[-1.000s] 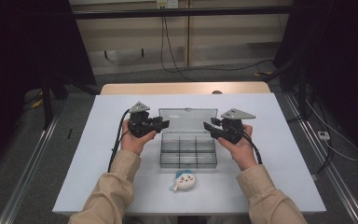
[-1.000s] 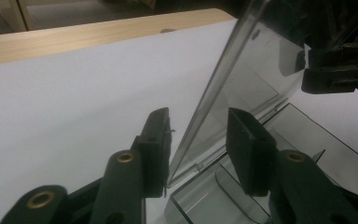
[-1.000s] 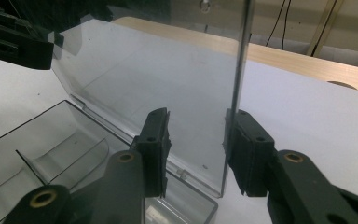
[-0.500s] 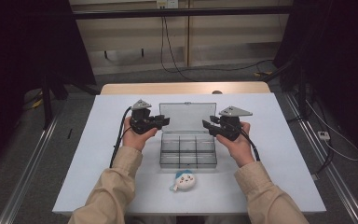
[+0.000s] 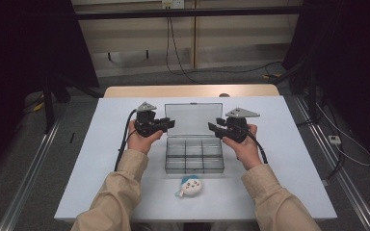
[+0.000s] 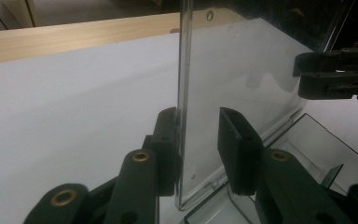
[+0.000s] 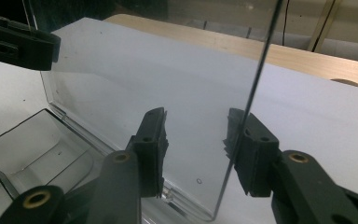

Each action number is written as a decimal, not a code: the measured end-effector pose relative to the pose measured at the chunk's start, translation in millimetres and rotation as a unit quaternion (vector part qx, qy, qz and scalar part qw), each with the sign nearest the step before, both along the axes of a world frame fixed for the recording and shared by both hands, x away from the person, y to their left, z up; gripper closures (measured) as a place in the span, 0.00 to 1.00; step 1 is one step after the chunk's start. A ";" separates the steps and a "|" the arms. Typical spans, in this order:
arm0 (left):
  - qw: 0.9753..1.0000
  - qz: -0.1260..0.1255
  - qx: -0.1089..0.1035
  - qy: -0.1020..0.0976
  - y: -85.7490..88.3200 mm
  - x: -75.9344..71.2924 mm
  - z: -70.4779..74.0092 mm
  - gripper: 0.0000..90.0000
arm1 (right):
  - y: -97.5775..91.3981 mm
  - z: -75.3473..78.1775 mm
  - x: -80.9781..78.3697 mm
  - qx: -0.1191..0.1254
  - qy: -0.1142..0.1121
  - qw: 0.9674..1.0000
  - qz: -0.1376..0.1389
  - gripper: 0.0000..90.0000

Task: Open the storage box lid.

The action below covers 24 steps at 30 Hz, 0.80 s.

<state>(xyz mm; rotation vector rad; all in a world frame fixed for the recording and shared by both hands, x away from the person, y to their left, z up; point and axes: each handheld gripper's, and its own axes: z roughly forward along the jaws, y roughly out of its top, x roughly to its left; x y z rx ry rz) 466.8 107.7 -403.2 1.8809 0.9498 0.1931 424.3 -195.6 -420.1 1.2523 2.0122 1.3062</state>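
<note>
One white table point(image 5: 101, 159). One clear plastic compartment box point(image 5: 194, 155) at its centre: six compartments in two rows of three, and one lid point(image 5: 193, 119) standing upright at the box's twelve o'clock edge.

Two handheld grippers. Left gripper point(image 5: 166, 124) at the lid's nine o'clock edge; its jaws have just been closing, one jaw against the edge, the other apart from the pane, not clamped. Right gripper point(image 5: 214, 128) at the three o'clock edge, jaws apart, straddling it.

One small plush toy point(image 5: 190, 186), white and blue, at the box's six o'clock, near it.
</note>
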 end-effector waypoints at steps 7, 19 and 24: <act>1.000 0.005 -0.001 0.000 -0.5 1.2 -1.2 0.77 | 0.0 -0.8 2.4 -0.001 0.001 1.000 0.001 0.63; 1.000 0.019 -0.009 0.005 -2.3 4.6 -4.9 0.76 | 1.6 -3.0 7.7 0.004 0.009 1.000 -0.003 0.60; 1.000 0.020 -0.009 0.008 -2.1 5.9 -5.9 0.76 | 1.6 -4.0 9.7 0.010 0.012 1.000 -0.003 0.60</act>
